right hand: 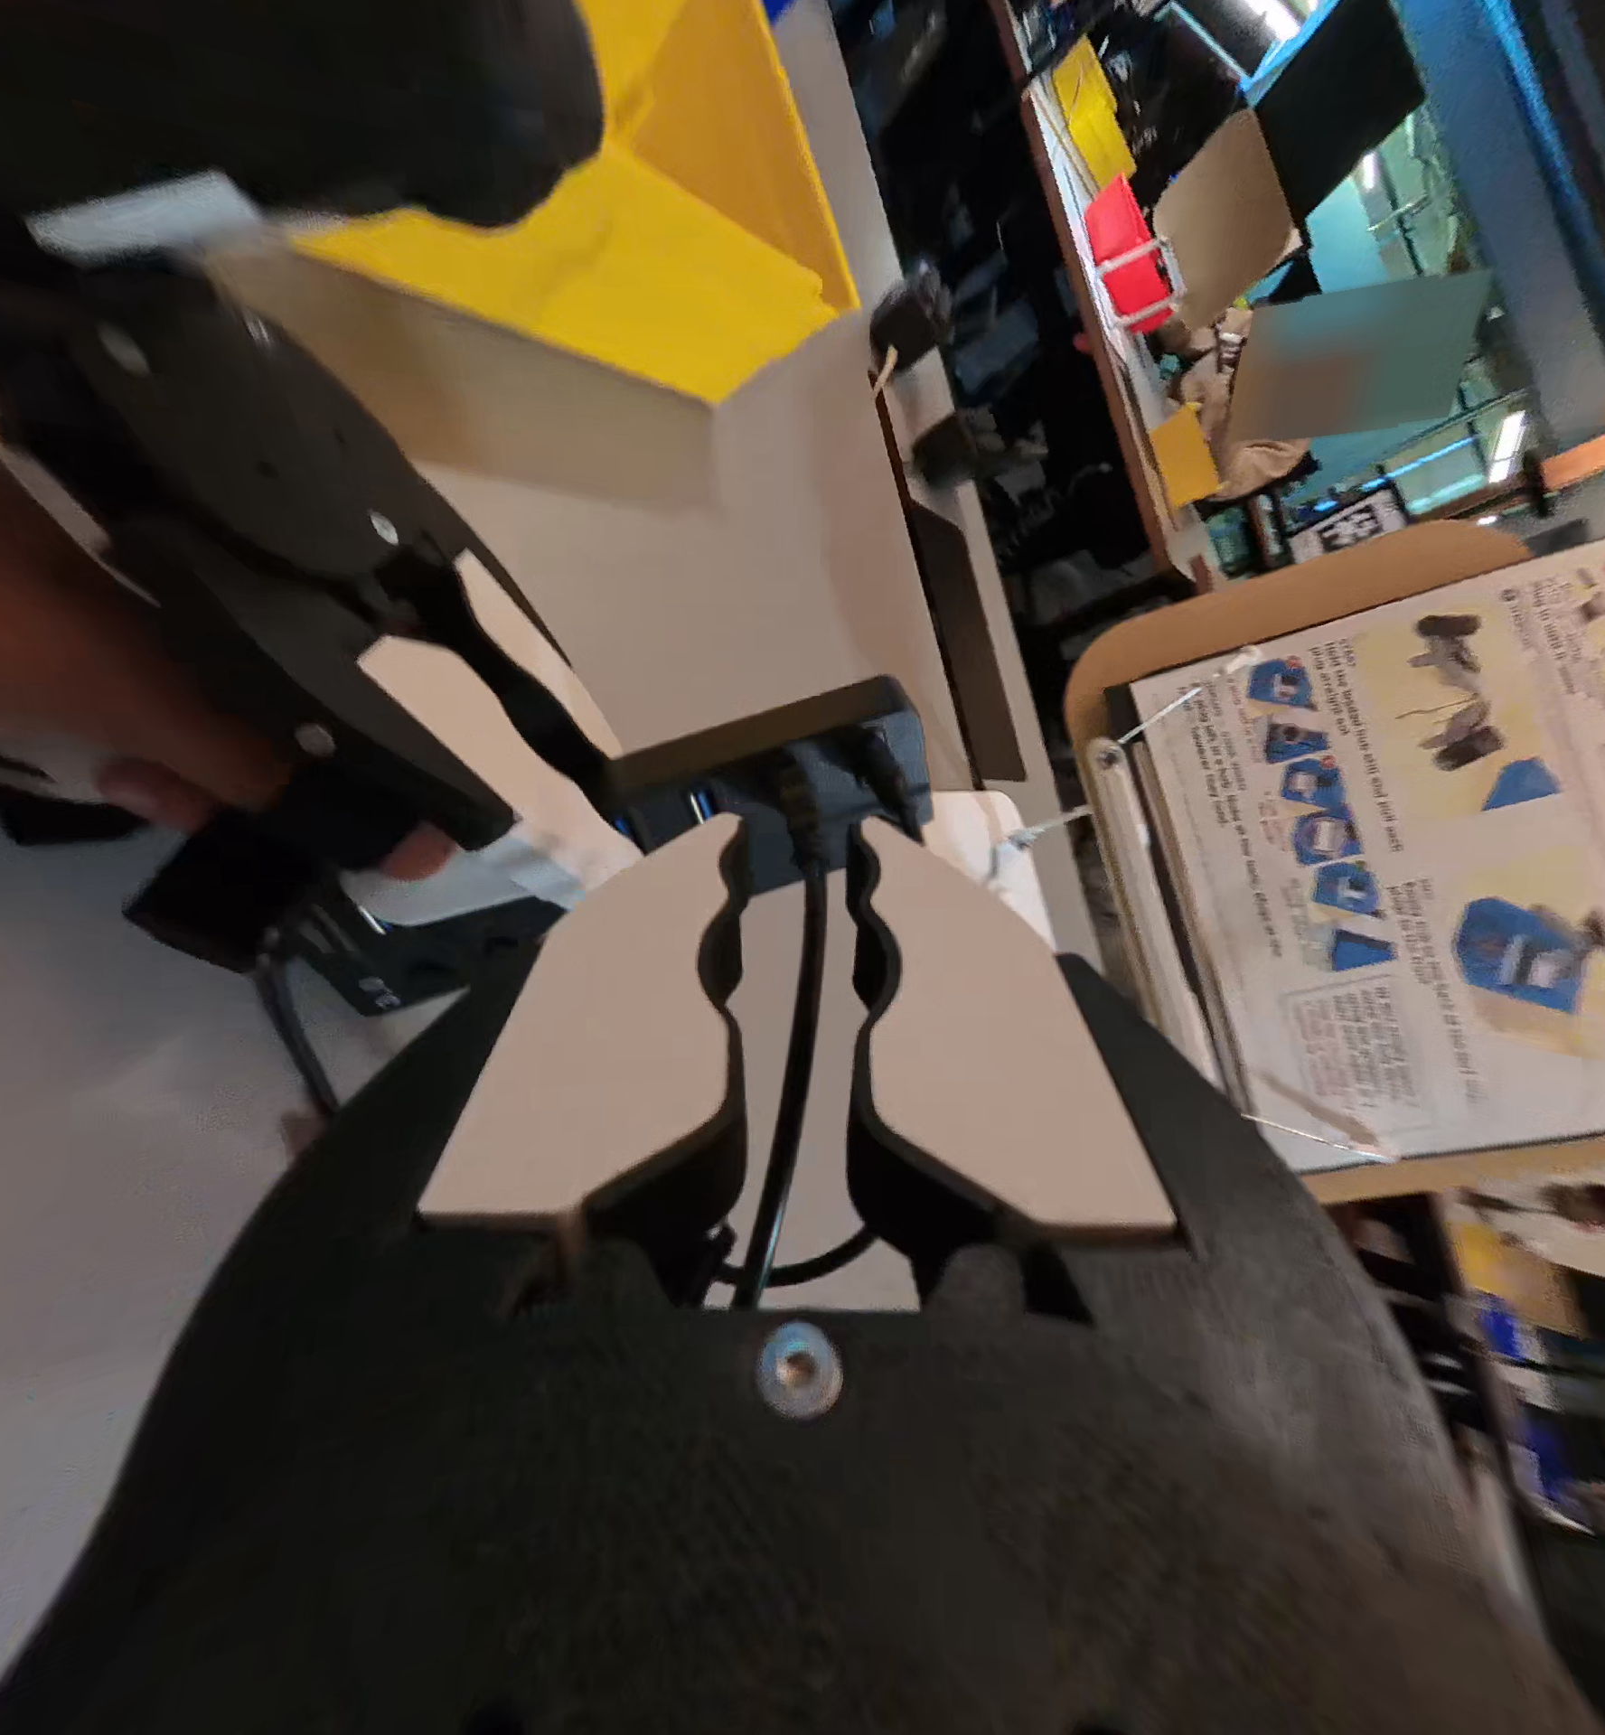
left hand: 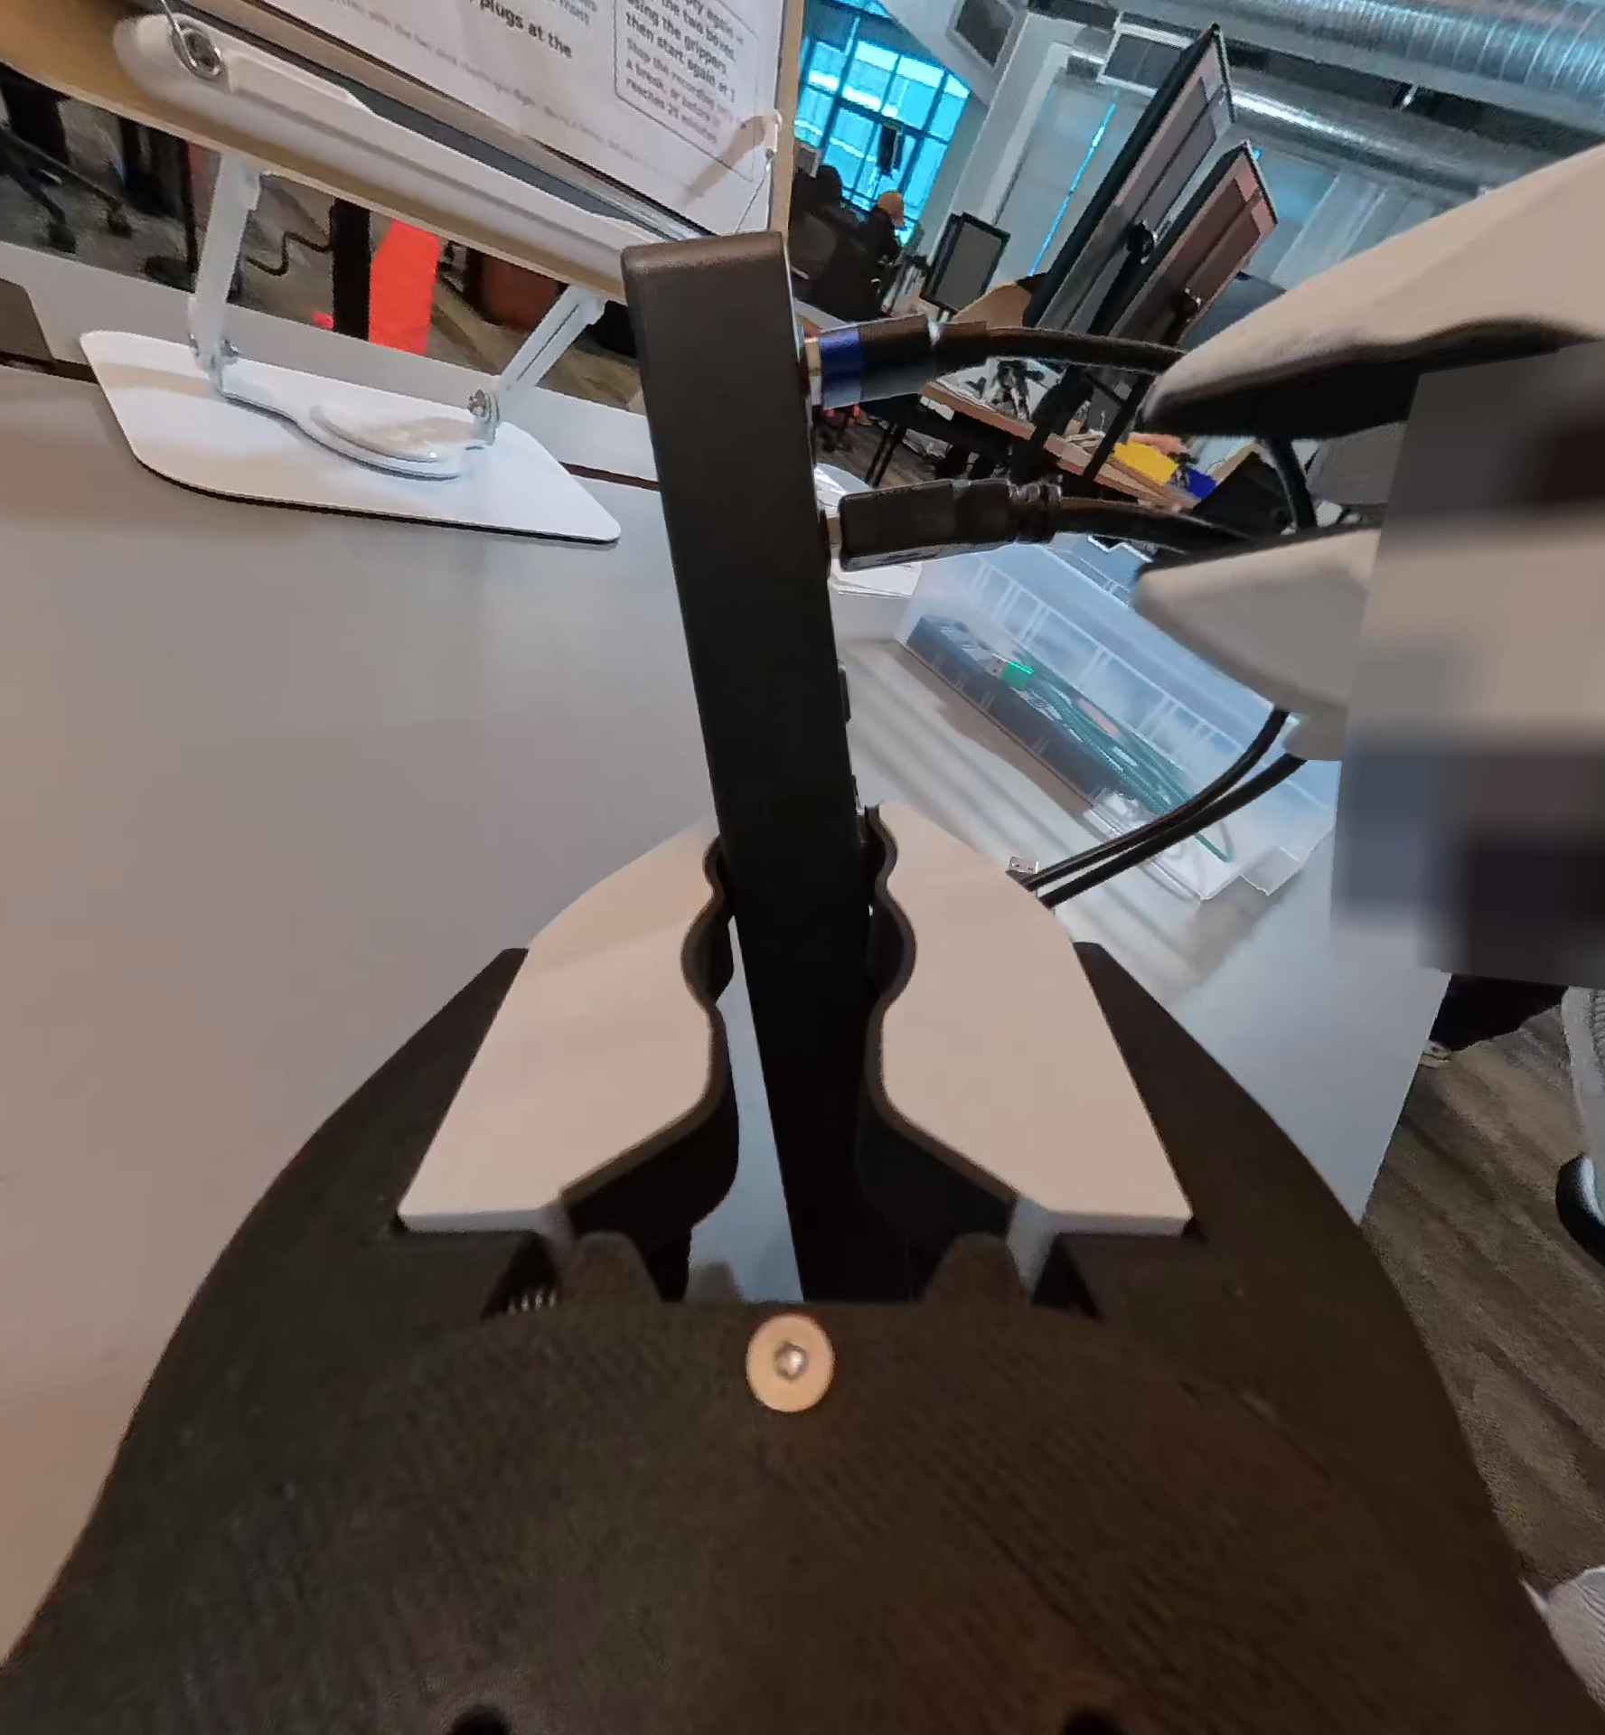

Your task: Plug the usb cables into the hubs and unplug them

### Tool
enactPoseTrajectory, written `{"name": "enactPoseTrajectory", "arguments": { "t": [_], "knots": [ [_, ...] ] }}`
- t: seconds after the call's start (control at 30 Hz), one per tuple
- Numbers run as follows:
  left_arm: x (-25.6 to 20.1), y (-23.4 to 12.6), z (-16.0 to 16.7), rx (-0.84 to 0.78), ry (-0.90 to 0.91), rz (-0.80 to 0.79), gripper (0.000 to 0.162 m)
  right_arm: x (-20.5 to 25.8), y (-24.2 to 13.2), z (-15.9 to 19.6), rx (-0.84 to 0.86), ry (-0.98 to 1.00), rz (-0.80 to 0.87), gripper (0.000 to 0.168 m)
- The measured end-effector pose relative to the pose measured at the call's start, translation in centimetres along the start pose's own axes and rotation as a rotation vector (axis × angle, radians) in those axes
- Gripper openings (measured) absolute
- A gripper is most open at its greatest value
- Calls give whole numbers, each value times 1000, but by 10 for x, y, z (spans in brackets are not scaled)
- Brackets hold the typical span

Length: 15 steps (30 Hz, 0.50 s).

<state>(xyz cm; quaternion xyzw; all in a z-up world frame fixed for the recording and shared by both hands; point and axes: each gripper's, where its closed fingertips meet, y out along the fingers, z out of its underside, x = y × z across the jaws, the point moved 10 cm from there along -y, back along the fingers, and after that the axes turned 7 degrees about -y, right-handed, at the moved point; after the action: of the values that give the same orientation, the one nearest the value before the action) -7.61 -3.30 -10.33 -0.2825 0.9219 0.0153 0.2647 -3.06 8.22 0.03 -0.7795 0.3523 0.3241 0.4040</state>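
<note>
My left gripper is shut on a long black USB hub and holds it upright above the grey table. Two cables are plugged into the hub's right side: an upper plug with a blue band and a lower black plug. My right gripper is open. Its tips sit on either side of the black plug, just short of the hub, and the cable runs back between the fingers. In the left wrist view the right gripper straddles the lower cable. In the right wrist view the left gripper holds the hub's end.
A white stand carries a board with an instruction sheet. A clear plastic box of cables lies on the table behind the hub. A yellow bin stands at the table's far side. Another black device with a cable lies under the left gripper.
</note>
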Motion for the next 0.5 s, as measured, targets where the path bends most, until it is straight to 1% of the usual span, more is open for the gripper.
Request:
{"name": "enactPoseTrajectory", "arguments": {
  "t": [0.17, 0.27, 0.5],
  "knots": [
    [-4, 0, 1, -10, 66, -10, 27, 15, 11, 0, 152, -244, 126, 18],
    [-9, 0, 2, -17, 135, -18, 28, 22, 16, 2, 209, -358, 178, 17],
    [-13, 0, 2, -22, 175, -11, 28, 22, 16, 4, 239, -393, 183, 16]
  ]
}}
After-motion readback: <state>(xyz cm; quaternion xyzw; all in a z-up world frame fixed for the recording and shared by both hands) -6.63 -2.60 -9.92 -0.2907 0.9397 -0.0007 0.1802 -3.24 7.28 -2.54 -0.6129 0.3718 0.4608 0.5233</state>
